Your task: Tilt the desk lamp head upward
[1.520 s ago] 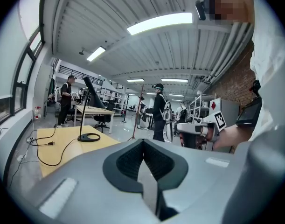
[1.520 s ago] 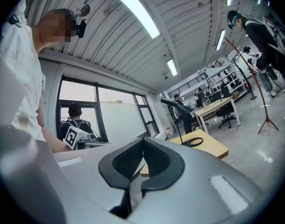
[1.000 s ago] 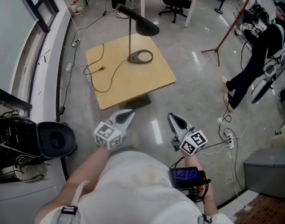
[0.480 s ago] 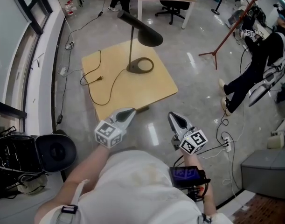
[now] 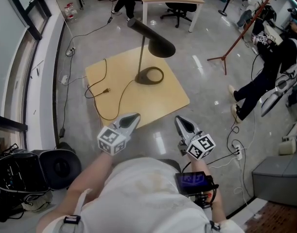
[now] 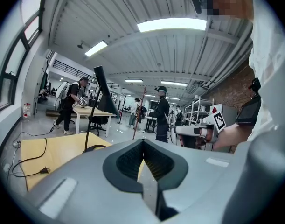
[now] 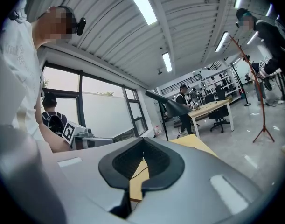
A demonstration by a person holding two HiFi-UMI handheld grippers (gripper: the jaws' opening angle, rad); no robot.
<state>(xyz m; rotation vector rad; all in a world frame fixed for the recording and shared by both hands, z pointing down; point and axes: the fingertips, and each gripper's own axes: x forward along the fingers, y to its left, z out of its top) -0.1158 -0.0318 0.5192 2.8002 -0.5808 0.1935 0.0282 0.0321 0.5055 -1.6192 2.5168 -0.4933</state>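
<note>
Left gripper [image 5: 133, 117] and right gripper [image 5: 180, 122] closed, empty, bottom centre. Nudging the desk lamp head [image 5: 155, 39] closed-jawed could topple it.

No writing, label, brand or number can be read anywhere.

Person holds the left grey two-jaw gripper [image 5: 132, 117] and the right grey two-jaw gripper [image 5: 181, 122] side by side before the torso [image 5: 143, 193].
In the head view the left points toward 1 o'clock, the right toward 11 o'clock. Both pairs of jaws are pressed together, nothing between them. The left forearm [image 5: 87, 176] runs back toward 7 o'clock.
</note>
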